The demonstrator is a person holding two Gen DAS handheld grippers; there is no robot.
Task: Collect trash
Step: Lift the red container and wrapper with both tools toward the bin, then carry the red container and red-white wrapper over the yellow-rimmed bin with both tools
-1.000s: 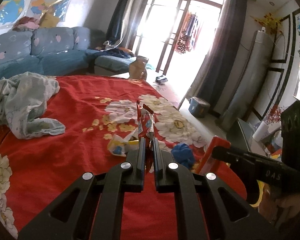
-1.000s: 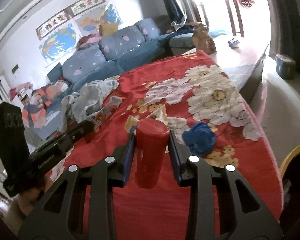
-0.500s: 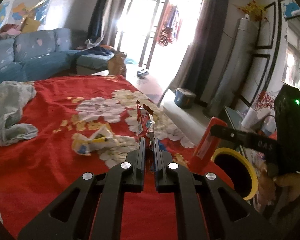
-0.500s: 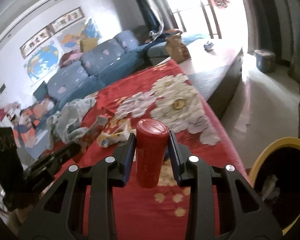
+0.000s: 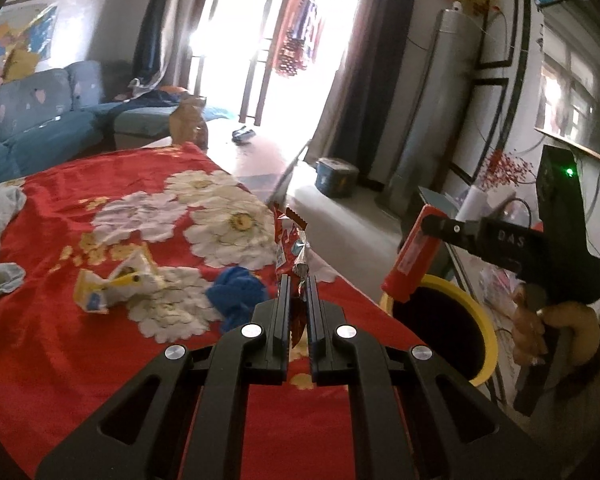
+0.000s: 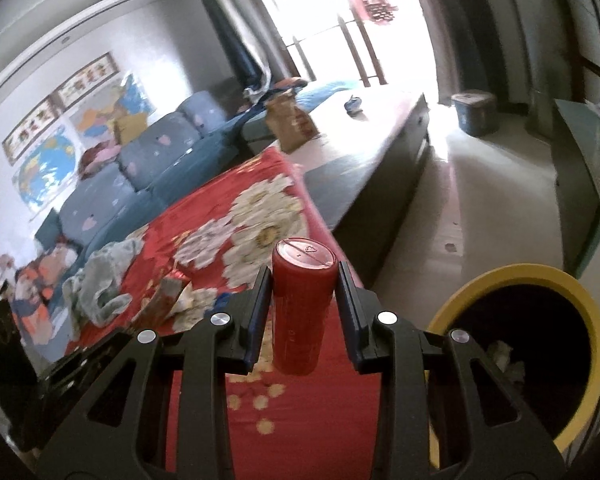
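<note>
The red floral bed (image 5: 52, 352) has slid left of both grippers since a second ago. The yellow-rimmed bin (image 6: 520, 280), previously barely in view, now gapes right of the right gripper (image 6: 304, 280), which pinches a red can (image 6: 302, 308). The left gripper (image 5: 296, 292) stays clamped on a red wrapper (image 5: 290, 240).

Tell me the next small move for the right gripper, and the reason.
Probably carry the red can a little further right until it is over the mouth of the yellow-rimmed bin, then open. The right gripper is shut on the can, which in its own view hangs over the red cloth beside the bin.
</note>
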